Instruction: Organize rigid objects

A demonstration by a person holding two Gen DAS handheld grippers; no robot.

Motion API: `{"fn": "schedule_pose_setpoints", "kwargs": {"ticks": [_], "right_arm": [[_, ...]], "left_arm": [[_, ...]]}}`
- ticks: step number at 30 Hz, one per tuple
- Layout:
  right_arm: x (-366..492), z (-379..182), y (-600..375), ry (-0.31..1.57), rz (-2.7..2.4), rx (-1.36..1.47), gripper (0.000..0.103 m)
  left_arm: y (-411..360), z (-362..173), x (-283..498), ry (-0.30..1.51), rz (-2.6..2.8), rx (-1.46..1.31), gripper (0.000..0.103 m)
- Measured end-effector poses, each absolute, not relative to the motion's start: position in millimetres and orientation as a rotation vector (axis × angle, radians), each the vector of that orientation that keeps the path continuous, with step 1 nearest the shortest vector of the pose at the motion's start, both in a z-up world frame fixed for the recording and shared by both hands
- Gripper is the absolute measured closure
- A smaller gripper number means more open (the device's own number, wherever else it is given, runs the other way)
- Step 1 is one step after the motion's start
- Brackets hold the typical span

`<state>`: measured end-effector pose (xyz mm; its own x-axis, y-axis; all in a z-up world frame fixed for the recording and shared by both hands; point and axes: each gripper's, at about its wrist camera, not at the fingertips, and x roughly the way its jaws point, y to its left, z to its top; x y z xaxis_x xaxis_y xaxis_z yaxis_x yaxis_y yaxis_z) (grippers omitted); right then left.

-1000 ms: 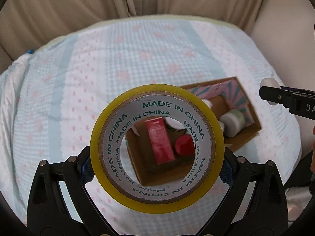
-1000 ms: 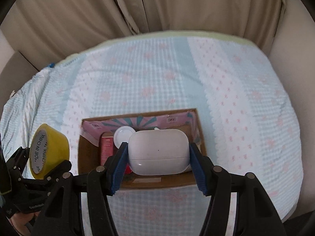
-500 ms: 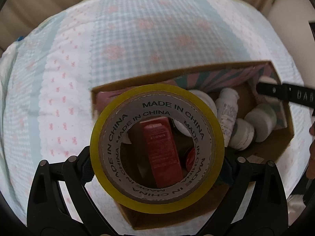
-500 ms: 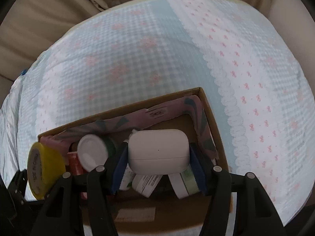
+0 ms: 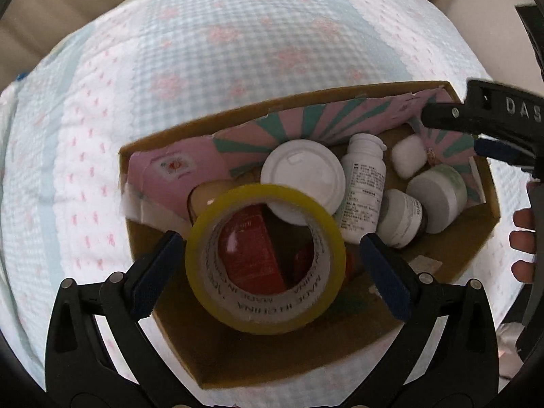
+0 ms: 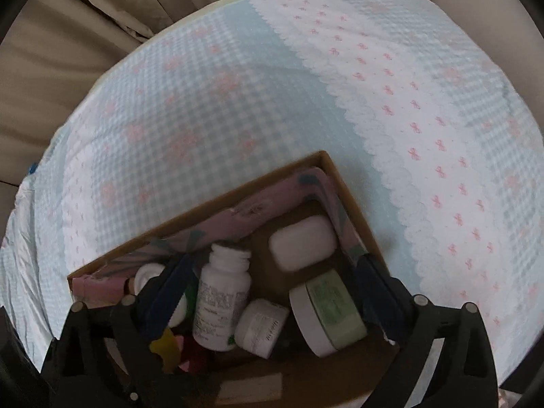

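Note:
A cardboard box [image 5: 163,142] [image 6: 343,183] lined with pink and teal paper sits on the bed. My left gripper [image 5: 268,255] is open over the box; the yellow tape roll [image 5: 267,267] lies free between its fingers, on a red box [image 5: 250,255]. My right gripper [image 6: 272,292] is open over the box's right end. The white earbud case [image 6: 302,243] [image 5: 408,158] lies loose in the far right corner. A white pill bottle [image 6: 221,302] [image 5: 363,187], a small jar [image 6: 260,326] and a green-lidded jar [image 6: 329,316] lie in the box.
A white round lid [image 5: 304,178] lies beside the tape roll. The bed has a blue-checked and pink-dotted cover [image 6: 238,102] around the box. Beige curtains [image 6: 68,34] hang behind the bed. The right gripper's body [image 5: 493,119] reaches over the box's right corner.
Both grippers came down over the box and opened. The tape roll dropped out of the left gripper into the box. The earbud case left the right gripper and lies in the box corner.

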<state>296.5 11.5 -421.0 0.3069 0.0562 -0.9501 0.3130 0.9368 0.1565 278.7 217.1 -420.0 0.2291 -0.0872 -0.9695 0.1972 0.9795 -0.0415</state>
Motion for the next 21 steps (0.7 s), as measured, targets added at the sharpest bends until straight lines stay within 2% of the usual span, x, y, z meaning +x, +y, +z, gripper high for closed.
{"fn": "schedule_pose_setpoints", "kwargs": {"ticks": [12,21], "right_arm": [[260.6,-395.0,13.4,1.234,-0.121,0.355,0.006],[238.1,-350.7,6.7,1.186,-0.044,0.329,0.006]], "left_arm": [[221.6,-381.2,255.4,1.259,-0.176,0.070,0.000],[203.5,-315.9,227.2,1.177,-0.124,0.065,0.000]]}}
